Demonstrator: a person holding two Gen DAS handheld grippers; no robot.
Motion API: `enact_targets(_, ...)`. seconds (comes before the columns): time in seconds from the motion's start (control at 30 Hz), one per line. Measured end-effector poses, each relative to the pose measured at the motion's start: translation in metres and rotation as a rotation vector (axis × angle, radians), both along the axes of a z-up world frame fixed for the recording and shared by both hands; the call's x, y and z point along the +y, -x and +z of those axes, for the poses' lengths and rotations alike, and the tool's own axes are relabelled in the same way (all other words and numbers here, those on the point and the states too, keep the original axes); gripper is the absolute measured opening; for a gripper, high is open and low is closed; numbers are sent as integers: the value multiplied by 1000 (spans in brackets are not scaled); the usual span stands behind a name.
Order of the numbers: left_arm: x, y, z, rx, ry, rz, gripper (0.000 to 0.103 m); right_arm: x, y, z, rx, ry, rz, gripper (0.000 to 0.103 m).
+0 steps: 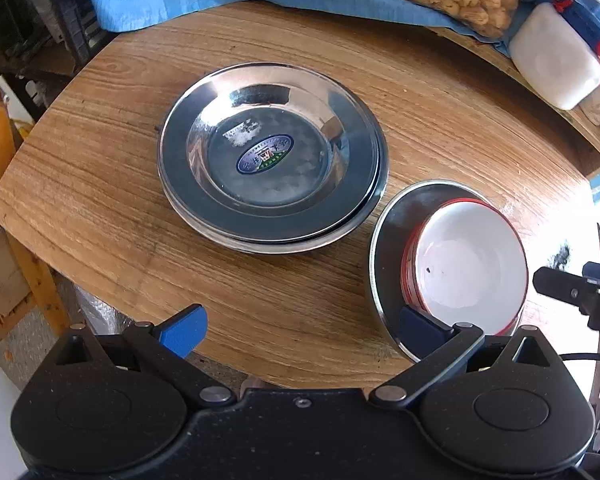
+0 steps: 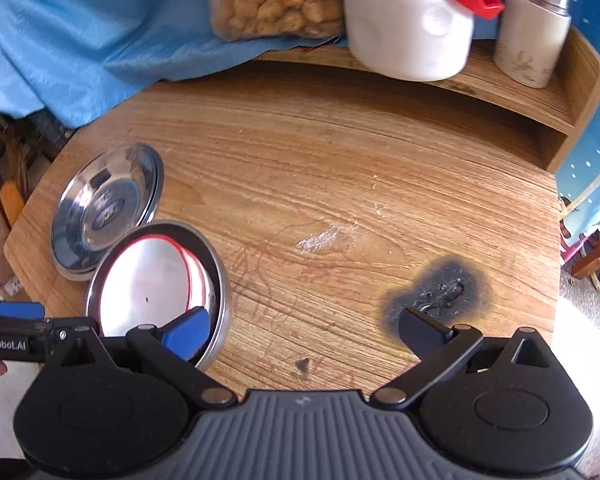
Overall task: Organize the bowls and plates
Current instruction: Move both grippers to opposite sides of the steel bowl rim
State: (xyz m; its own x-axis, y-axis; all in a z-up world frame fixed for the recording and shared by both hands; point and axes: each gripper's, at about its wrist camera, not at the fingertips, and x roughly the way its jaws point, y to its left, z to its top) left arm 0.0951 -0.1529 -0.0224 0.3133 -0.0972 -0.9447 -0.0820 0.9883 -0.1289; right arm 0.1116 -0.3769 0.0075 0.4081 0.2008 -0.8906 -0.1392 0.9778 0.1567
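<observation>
Both grippers, left (image 1: 304,330) and right (image 2: 304,332), angle steeply down (jaws wide, empty) over the table (image 1: 100,184).

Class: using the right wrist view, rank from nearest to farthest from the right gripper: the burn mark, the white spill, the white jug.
From the right gripper:
1. Burn mark, under its right finger.
2. White spill, mid-table.
3. White jug, on the back shelf.

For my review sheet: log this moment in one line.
left gripper: open, empty | right gripper: open, empty | white bowls: in steel plate | plate stack: untouched
</observation>
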Motion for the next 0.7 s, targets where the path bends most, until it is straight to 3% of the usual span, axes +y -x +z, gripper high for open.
enact_targets(0.53,-10,-5,-14,26,-47,55,102,17,-2,2,-47,152,90,103)
enact_targets(0.7,-13,-8,-17,38,-61,36,102,13,-5,0,-42,129,77,103)
